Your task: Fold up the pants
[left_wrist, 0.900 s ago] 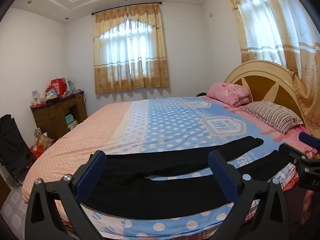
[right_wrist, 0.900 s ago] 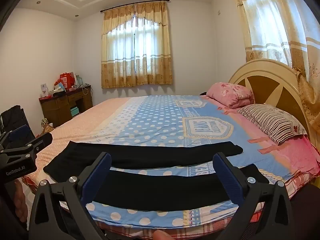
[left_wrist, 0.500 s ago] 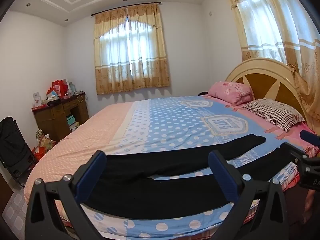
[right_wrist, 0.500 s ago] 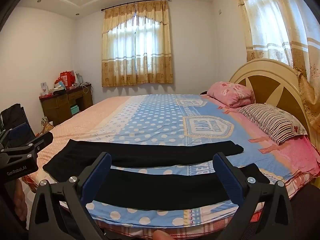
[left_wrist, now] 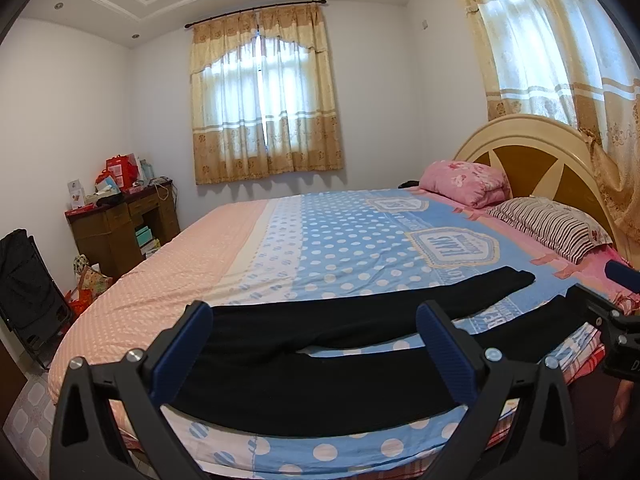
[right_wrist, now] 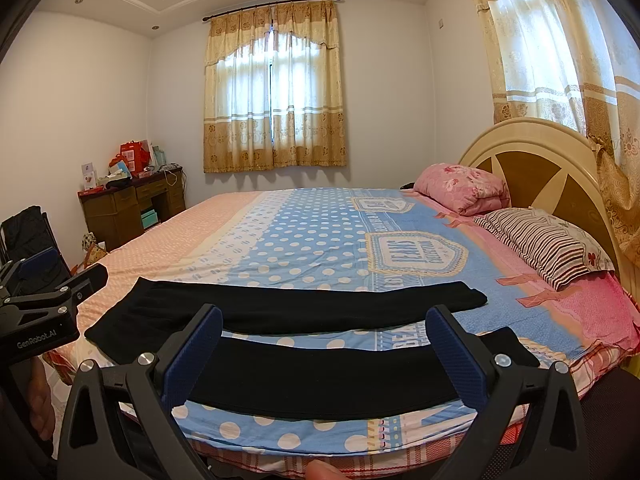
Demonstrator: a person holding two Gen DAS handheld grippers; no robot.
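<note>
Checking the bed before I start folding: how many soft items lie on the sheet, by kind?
Black pants: 1
Pink pillow: 1
Striped pillow: 1
Total: 3

You've got plain black pants point(right_wrist: 304, 376) on a blue-and-pink polka-dot bedsheet point(right_wrist: 304, 240) — plus a brown-striped pillow point(right_wrist: 548, 248) and a pink floral pillow point(right_wrist: 464, 188).

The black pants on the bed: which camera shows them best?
The right wrist view: the black pants show whole, waist at the left, both leg ends at the right. In the left wrist view the pants are partly hidden behind the fingers.
</note>
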